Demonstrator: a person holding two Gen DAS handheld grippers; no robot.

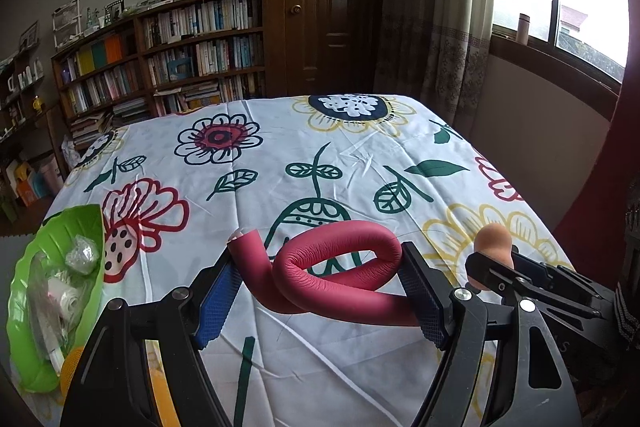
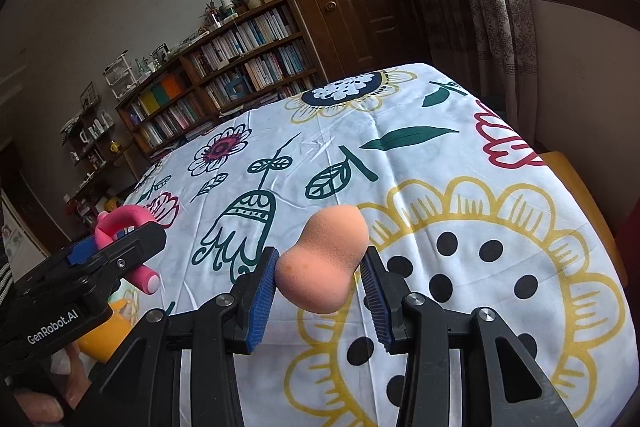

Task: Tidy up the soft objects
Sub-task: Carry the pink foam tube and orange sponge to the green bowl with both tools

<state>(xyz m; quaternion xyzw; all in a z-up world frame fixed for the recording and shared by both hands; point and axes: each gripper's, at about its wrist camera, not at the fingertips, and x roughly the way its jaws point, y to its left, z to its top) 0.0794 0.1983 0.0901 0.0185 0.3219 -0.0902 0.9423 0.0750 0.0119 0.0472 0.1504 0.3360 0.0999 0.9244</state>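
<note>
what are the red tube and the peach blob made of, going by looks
Red tube: probably a bendy foam rod, matte, with fine wrinkles inside its loop and a pale core at the cut end. Held in the left claw.
Peach blob: likely a soft makeup sponge, matte and finely pored, dented slightly where the right claw pinches it.

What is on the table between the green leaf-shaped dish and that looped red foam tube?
Nothing but flowered tablecloth. In the left wrist view the stretch from the green leaf-shaped plastic dish to the looped red foam tube is bare.
</note>
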